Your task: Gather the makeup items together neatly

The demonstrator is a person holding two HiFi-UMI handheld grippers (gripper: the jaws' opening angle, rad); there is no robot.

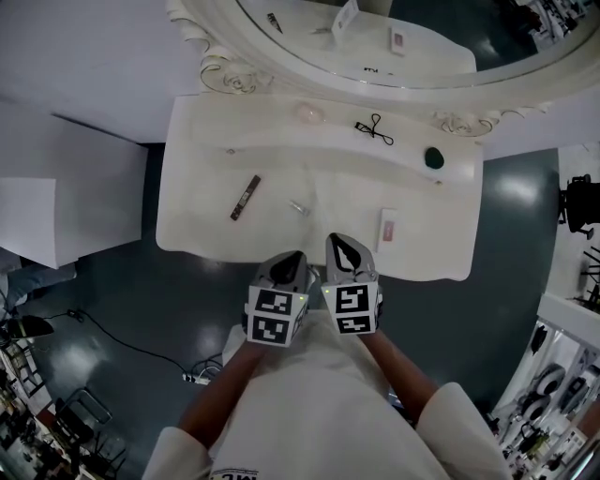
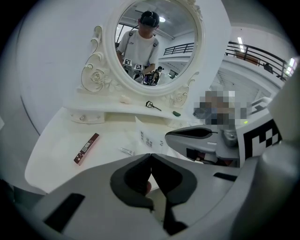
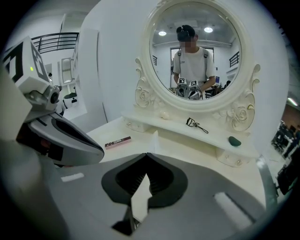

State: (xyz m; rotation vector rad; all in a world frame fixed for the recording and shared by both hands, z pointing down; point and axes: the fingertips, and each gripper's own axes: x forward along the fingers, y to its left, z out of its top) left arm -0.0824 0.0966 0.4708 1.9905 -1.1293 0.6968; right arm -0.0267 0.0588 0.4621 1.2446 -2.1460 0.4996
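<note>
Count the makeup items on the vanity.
6. On the raised shelf: pale round item, eyelash curler, green item. On the lower top: dark red stick, small clear tube, white packet. Others may be hidden.

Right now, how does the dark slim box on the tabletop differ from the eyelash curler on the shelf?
The slim box is a straight, solid reddish-brown bar; the eyelash curler is thin and black with loop handles. The slim box lies on the lower tabletop, left; the eyelash curler lies on the raised shelf under the mirror. Both lie flat, untouched.
</note>
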